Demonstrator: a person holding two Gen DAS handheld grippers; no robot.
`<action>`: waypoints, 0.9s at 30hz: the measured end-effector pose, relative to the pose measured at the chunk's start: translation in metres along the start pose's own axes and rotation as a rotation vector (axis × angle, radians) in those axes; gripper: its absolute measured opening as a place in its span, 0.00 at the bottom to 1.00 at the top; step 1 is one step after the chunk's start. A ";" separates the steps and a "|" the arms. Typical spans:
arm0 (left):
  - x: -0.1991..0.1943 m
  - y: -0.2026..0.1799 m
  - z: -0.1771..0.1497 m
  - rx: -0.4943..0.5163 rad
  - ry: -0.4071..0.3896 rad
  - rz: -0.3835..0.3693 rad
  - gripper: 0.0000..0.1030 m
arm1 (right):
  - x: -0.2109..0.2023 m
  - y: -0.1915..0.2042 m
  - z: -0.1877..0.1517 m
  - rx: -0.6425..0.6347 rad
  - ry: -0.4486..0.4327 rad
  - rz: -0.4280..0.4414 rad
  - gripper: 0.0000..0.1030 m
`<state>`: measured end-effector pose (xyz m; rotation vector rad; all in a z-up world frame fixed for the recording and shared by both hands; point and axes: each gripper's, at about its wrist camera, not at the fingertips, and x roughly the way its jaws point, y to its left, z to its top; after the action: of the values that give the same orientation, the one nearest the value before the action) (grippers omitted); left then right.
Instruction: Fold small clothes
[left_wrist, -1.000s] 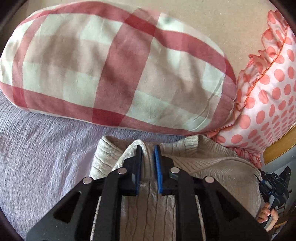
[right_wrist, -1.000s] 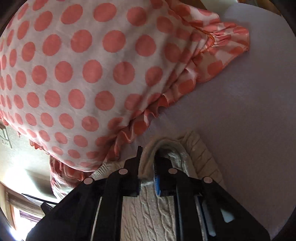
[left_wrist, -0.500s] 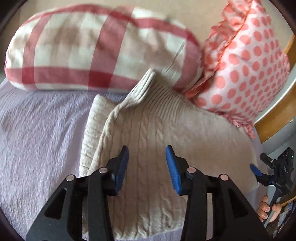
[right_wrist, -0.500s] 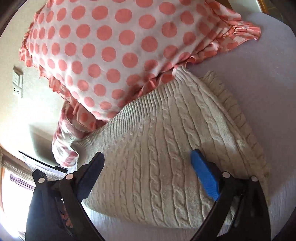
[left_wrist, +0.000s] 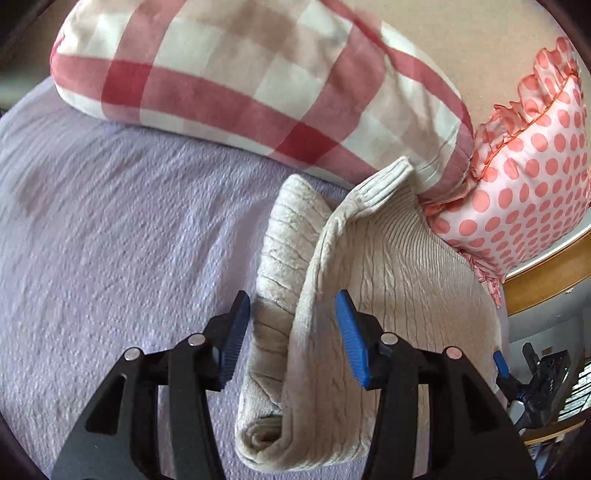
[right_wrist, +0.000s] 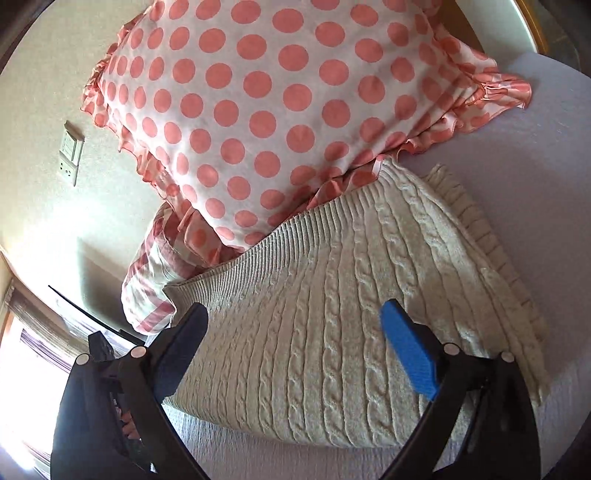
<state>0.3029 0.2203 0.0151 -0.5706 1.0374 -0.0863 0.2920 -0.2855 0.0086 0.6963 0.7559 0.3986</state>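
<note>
Both pairs of fingers stand apart with nothing clamped between them. Those of the left gripper (left_wrist: 291, 332) straddle the left side edge of the folded cream cable-knit sweater (left_wrist: 388, 295): the upper layer's folded edge runs forward between the two blue pads, the rolled lower layer lies just inside the left pad, and most of the knit spreads beyond the right pad. Whether either pad touches the wool cannot be told. Ahead of these fingertips the ribbed corner of the sweater meets the red-checked pillow (left_wrist: 240, 85), with the polka-dot pillow (left_wrist: 524, 192) to the right of it and the lilac bedspread (left_wrist: 110, 240) to the left. Fingers of the right gripper (right_wrist: 291, 339) are spread wide over the sweater (right_wrist: 332, 295), whose cabled top fills the gap between them and runs forward to its ribbed hem under the polka-dot pillow (right_wrist: 266, 103); a lower layer shows past the right finger. At the lower right rim of the left view a small part of the right gripper (left_wrist: 517, 384) shows. The sweater's near edge is cut off behind the black gripper bodies in both views.
</note>
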 end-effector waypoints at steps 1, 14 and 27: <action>-0.001 0.001 0.000 0.001 -0.002 -0.019 0.48 | -0.001 0.000 0.000 0.003 -0.008 -0.002 0.94; -0.011 -0.006 0.005 -0.120 0.004 -0.221 0.13 | -0.018 -0.005 0.004 0.027 -0.089 0.025 0.94; 0.018 -0.329 -0.052 0.399 0.064 -0.385 0.13 | -0.080 -0.057 0.032 0.184 -0.265 0.039 0.94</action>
<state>0.3331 -0.0873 0.1408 -0.3973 0.9281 -0.6404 0.2671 -0.3843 0.0248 0.9176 0.5318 0.2670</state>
